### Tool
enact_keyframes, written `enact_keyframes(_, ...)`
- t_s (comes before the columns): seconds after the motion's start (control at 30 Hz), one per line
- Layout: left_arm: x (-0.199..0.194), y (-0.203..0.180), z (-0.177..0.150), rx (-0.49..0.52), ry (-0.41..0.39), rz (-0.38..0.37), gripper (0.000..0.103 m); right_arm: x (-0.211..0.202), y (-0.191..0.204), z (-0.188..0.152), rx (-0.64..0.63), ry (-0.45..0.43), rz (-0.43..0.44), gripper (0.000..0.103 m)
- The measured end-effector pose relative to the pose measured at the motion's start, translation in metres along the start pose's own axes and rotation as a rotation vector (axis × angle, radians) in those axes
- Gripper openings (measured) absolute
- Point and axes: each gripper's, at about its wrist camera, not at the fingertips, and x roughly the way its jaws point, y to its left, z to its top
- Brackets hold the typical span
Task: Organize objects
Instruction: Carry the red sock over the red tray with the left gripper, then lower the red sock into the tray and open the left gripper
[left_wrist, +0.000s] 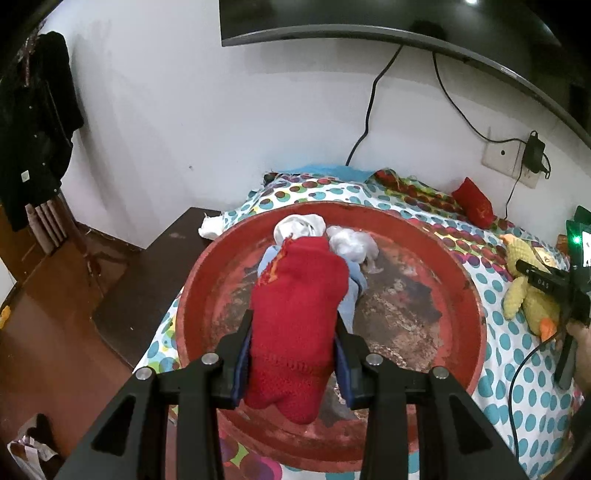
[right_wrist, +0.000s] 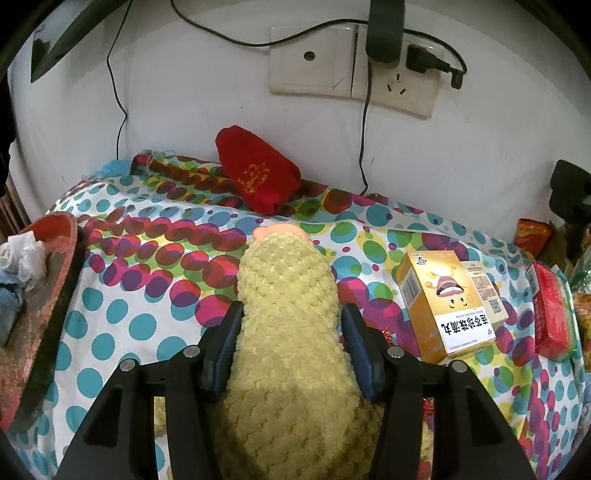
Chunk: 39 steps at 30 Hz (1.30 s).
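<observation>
While hidden from left wrist, yellow box (right_wrist: 448, 302) beside right gripper (right_wrist: 291, 332).

The red knitted sock (left_wrist: 295, 332) looks woolly, the yellow plush duck (right_wrist: 288, 317) nubby, the red basin (left_wrist: 461, 295) scuffed and worn, the yellow medicine box (right_wrist: 447, 306) glossy cardboard.

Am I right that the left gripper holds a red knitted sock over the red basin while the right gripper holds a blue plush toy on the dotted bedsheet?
Not quite. The plush toy in the right gripper is yellow, not blue, as the right wrist view shows. The rest stands: the left gripper holds a red knitted sock over the red basin, on the dotted bedsheet.
</observation>
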Motion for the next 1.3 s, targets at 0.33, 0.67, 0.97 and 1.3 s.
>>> enact_keyframes(0.33,0.025,0.017,-0.005,-0.032,0.064,0.009,0.038,0.0,0.003,0.0,-0.015,0.0,-0.021,0.05)
enact_keyframes(0.67,0.039,0.026,-0.008,-0.044,0.092,-0.017,0.038,0.0,0.003,0.0,-0.016,0.0,-0.022,0.051)
enact_keyframes(0.97,0.046,0.048,-0.007,-0.095,0.097,-0.083,0.038,0.0,0.003,0.0,-0.016,-0.001,-0.021,0.052)
enact_keyframes(1.3,0.059,0.048,-0.014,-0.115,0.13,-0.131,0.04,0.0,0.003,0.0,-0.018,-0.002,-0.024,0.053)
